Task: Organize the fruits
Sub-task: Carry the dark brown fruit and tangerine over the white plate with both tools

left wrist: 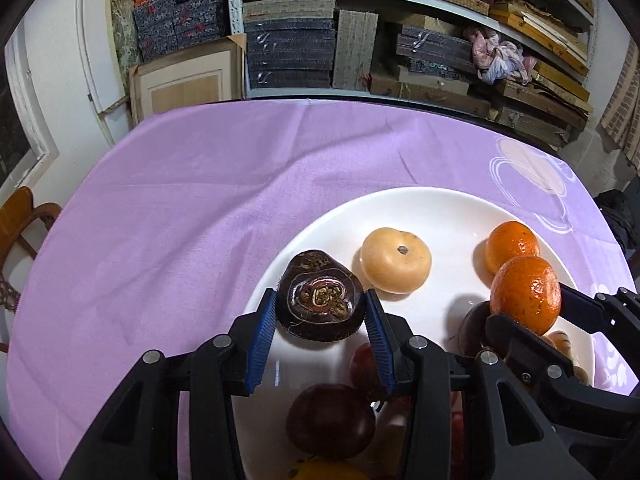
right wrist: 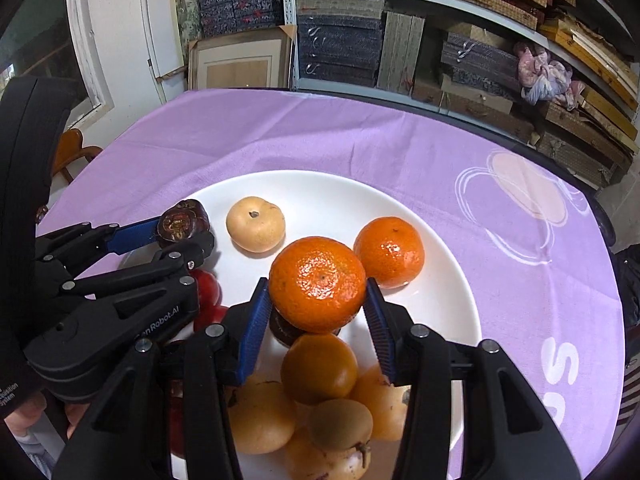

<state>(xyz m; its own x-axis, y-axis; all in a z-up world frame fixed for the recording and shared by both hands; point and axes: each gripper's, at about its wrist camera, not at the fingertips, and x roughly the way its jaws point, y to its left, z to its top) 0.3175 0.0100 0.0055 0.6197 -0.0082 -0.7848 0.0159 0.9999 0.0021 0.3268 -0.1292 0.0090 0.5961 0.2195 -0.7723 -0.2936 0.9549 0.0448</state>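
Note:
A white plate (left wrist: 440,208) on the purple cloth holds the fruit. My left gripper (left wrist: 322,314) is shut on a dark purple mangosteen (left wrist: 320,296) at the plate's left edge; it also shows in the right wrist view (right wrist: 182,222). My right gripper (right wrist: 318,300) is shut on an orange mandarin (right wrist: 318,282), also seen in the left wrist view (left wrist: 526,292), held above a pile of fruit. A second mandarin (right wrist: 390,252) and a pale round fruit (right wrist: 256,228) lie on the plate (right wrist: 440,312) beyond.
Near the plate's front edge lies a pile of yellow-orange fruits (right wrist: 320,368), a brownish fruit (right wrist: 340,424), red fruits (right wrist: 208,288) and a dark red one (left wrist: 330,420). The purple tablecloth (left wrist: 180,200) surrounds the plate. Shelves with boxes (left wrist: 360,48) stand behind; a wooden chair (left wrist: 20,216) stands at left.

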